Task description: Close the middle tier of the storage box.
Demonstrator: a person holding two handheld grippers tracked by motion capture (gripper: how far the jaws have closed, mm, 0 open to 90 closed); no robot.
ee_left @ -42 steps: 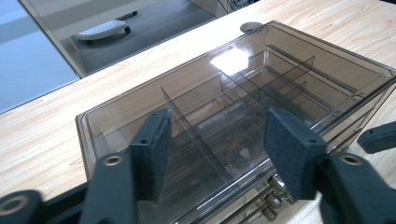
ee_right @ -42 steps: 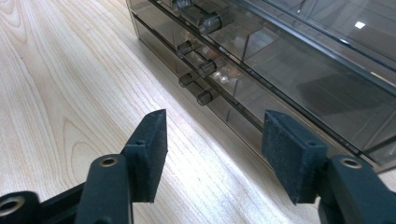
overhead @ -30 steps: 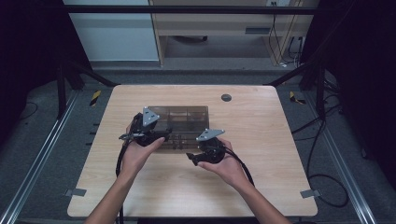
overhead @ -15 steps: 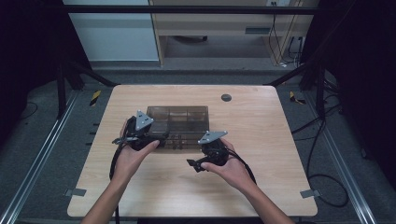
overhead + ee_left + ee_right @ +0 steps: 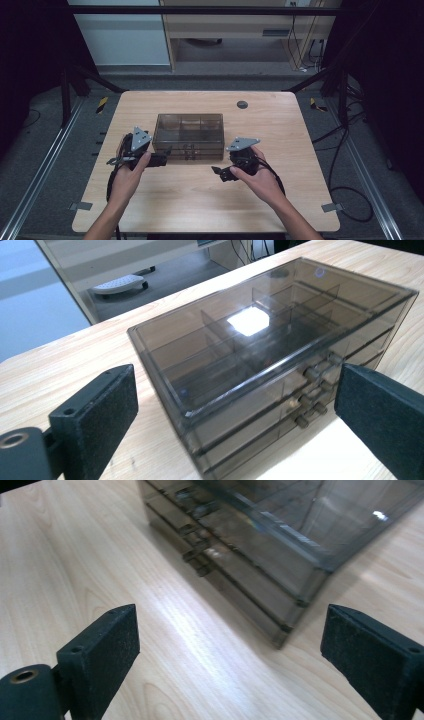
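From above, we see the smoky drawer box point(image 5: 188, 135) mid-table, left gripper point(image 5: 161, 159) at its near-left corner, right gripper point(image 5: 217, 171) nearby. Each gripper view shows jaws spread wide, empty, probably to face the drawer knobs point(image 5: 310, 390).

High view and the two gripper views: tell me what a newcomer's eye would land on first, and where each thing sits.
The eye goes first to the smoky see-through drawer box in the middle of the wooden table, its drawers shut and small knobs on its front. Next come the two hand-held grippers flanking that front: the left gripper at the box's left front corner, the right gripper off its right front corner, both with jaws wide open.
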